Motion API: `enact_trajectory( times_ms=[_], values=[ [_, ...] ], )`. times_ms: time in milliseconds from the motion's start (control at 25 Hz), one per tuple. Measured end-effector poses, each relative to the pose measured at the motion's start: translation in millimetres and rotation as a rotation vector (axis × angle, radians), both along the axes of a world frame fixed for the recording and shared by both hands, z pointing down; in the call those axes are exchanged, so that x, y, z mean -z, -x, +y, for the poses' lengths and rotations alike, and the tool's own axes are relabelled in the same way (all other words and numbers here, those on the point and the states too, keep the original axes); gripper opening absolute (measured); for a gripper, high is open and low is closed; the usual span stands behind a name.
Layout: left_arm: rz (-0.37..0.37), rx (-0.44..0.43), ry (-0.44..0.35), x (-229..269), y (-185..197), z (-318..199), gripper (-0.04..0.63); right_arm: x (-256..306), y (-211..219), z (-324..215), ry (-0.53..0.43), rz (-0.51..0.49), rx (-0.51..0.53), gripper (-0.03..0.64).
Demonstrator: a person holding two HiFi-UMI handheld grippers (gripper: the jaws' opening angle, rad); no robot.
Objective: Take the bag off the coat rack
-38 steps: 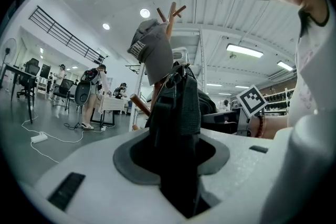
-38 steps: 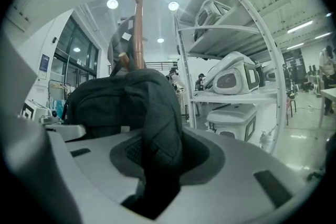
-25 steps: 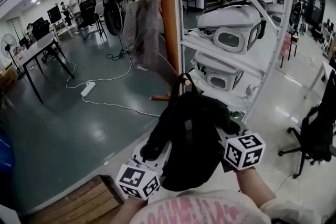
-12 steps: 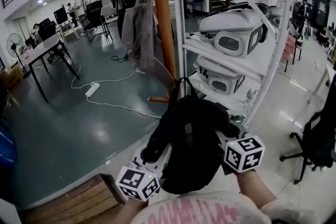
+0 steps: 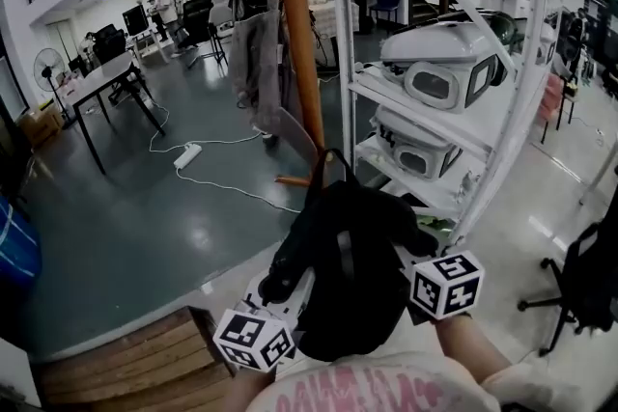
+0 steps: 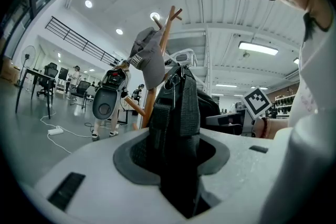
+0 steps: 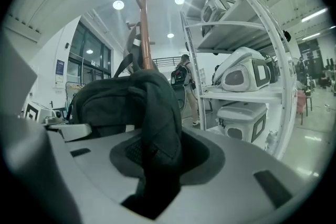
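A black backpack [image 5: 348, 265] hangs between my two grippers, just in front of the wooden coat rack [image 5: 297, 43]. Its top loop [image 5: 333, 159] stands up close to a low peg [image 5: 293, 180]; I cannot tell if they touch. My left gripper [image 5: 290, 289] is shut on a black webbing strap of the bag [image 6: 176, 123]. My right gripper [image 5: 406, 256] is shut on a fold of the bag's fabric [image 7: 157, 128]. A grey garment [image 5: 256, 53] hangs higher on the rack.
A white metal shelf [image 5: 454, 125] with white pod-shaped carriers [image 5: 444, 72] stands right beside the rack. A wooden platform [image 5: 126, 362] lies at lower left, a power strip with cable [image 5: 188, 154] on the green floor, a black office chair [image 5: 591, 275] at right. People and desks [image 5: 101, 82] are far back.
The head view has shifted, so the rack and room sit slightly differently in frame. Both grippers keep the same hold on the bag, which has hardly moved.
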State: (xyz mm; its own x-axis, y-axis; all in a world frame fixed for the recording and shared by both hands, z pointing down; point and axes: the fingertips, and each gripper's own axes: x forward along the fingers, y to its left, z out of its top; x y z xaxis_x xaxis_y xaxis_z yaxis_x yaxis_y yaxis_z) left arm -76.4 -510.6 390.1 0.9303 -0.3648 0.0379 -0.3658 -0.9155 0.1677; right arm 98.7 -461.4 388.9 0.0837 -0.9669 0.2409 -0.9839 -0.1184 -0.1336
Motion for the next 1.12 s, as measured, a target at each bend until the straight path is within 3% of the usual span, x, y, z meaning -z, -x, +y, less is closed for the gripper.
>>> enact_trajectory(
  times_ms=[1120],
  values=[
    [-0.064, 0.093, 0.072, -29, 13, 36, 0.137, -37, 11, 23, 0.079, -0.082, 0.099, 0.141]
  ],
)
